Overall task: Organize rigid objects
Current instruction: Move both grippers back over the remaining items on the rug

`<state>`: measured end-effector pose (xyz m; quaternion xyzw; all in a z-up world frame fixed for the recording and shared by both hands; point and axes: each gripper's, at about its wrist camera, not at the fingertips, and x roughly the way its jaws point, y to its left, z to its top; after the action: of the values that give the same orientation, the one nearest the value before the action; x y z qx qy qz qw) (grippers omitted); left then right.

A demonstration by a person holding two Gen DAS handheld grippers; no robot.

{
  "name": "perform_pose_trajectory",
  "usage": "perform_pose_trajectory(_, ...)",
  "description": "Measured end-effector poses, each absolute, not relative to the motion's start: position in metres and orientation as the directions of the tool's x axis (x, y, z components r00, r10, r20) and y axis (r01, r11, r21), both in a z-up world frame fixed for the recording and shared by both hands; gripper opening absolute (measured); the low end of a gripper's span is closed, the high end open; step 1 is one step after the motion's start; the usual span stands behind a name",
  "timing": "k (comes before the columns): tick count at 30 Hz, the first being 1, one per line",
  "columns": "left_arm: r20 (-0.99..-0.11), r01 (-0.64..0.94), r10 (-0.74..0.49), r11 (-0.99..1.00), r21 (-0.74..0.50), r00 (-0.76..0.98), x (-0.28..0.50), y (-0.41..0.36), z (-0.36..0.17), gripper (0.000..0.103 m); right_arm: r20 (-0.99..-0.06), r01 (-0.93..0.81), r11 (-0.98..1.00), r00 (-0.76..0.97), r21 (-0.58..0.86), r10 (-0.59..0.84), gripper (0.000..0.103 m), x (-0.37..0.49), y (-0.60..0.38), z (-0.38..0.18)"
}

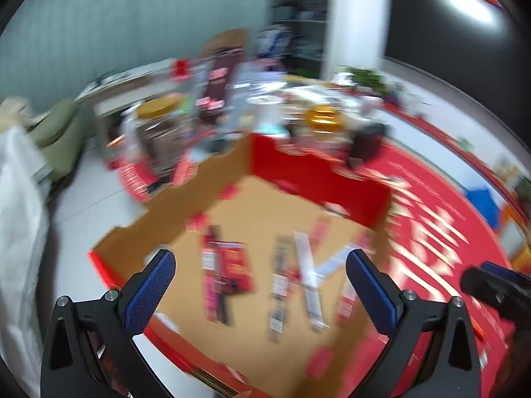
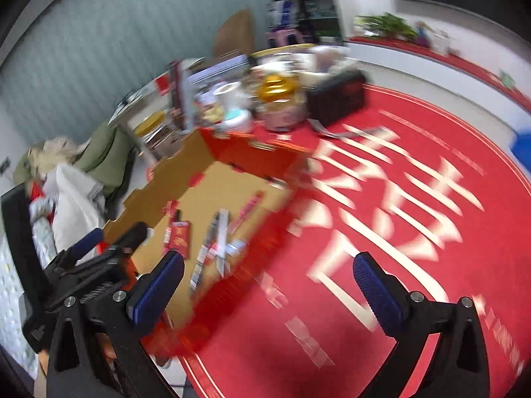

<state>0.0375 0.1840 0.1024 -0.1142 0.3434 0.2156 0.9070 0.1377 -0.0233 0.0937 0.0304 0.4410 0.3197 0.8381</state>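
Note:
An open cardboard box [image 1: 315, 172] with red outer walls and a brown inside lies on a red carpet. On its floor lie several flat things: a red packet [image 1: 235, 265], a long pink and black packet [image 1: 212, 285] and crossed white strips [image 1: 310, 282]. My left gripper [image 1: 260, 258] hangs open above them with nothing between its fingers. In the right wrist view the same box [image 2: 212, 192], red packet [image 2: 179, 237] and strips [image 2: 222, 232] sit left of my right gripper [image 2: 268, 262]. That gripper is open and empty over the carpet beside the box. Both views are motion-blurred.
Beyond the box stand a gold-lidded jar [image 1: 159, 106], a gold object [image 1: 323, 117], a black case [image 1: 368, 142] and other clutter. A white bag [image 1: 20, 232] and a green seat [image 1: 59, 132] lie left. The red carpet [image 2: 398, 199] with white characters spreads right.

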Motion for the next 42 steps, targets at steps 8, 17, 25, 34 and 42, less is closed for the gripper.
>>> perform_pose_trajectory(8, -0.728, 0.154, -0.049, 0.985, 0.079, 0.684, 0.018, 0.008, 0.067, 0.103, -0.742, -0.036, 0.876, 0.514, 0.481, 0.429, 0.103, 0.097, -0.213, 0.054)
perform_pose_trajectory(17, -0.803, 0.296, -0.11, 0.951, 0.086, 0.586, 0.026, -0.082, 0.012, 0.103, -0.778, 0.132, 0.872, 0.527, 0.472, 0.342, 0.103, 0.041, -0.283, 0.007)
perform_pose_trajectory(25, -0.85, 0.274, -0.04, 0.954, 0.124, 0.525, 0.059, -0.091, -0.01, 0.103, -0.773, 0.127, 0.864, 0.523, 0.488, 0.36, 0.103, 0.034, -0.293, -0.003)
perform_pose_trajectory(34, -0.795, 0.139, 0.086, 0.968, 0.209, 0.6, 0.062, -0.062, -0.013, 0.103, -0.809, 0.096, 0.897, 0.482, 0.432, 0.338, 0.103, 0.036, -0.278, -0.009)
perform_pose_trajectory(42, -0.824, -0.062, 0.129, 0.992, 0.114, 0.552, 0.052, -0.024, -0.017, 0.103, -0.864, 0.018, 0.961, 0.445, 0.274, 0.238, 0.103, 0.048, -0.221, -0.013)
